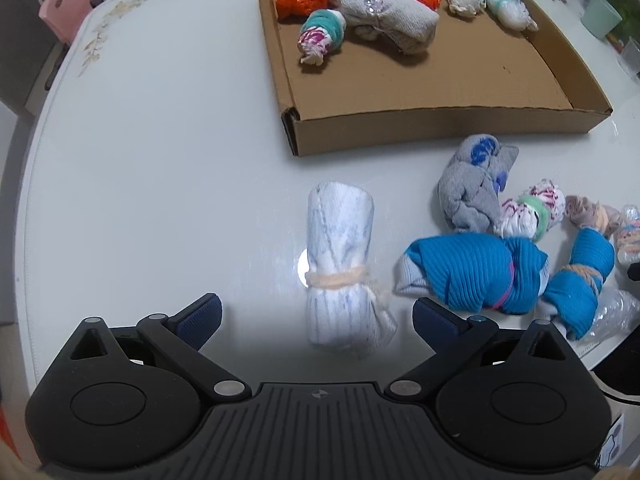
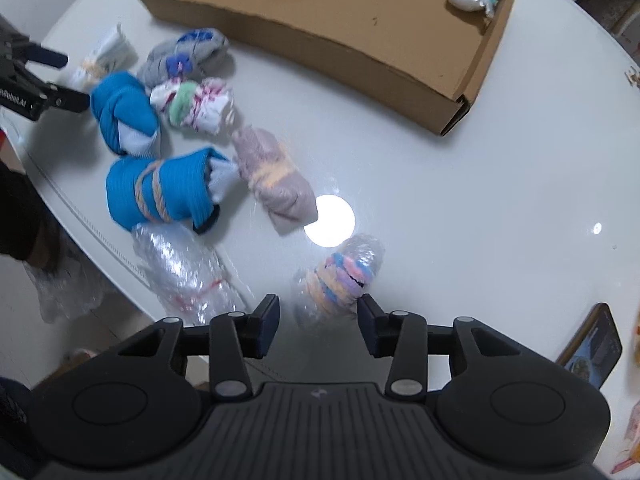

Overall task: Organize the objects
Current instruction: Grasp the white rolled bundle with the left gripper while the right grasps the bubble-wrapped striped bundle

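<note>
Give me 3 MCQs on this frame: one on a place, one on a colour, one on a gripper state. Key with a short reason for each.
1. Where does the white roll tied with peach yarn lie?
A. Inside the cardboard box
B. On the table, between the left gripper's open fingers
C. On top of a blue bundle

2. What colour is the bundle wrapped in several turns of tan cord?
A. Blue
B. Orange
C. Grey

3. How does the right gripper stand?
A. Shut on the pastel-striped bundle
B. Shut on nothing
C. Open, with the pastel-striped bundle ahead of its fingers

Key: B, the left wrist view shows the roll on the white table in front of the cardboard box, with the left gripper open around its near end. A, the cord crosses bright blue ribbed cloth. C, both pads stand clear of the pastel-striped bundle.
</note>
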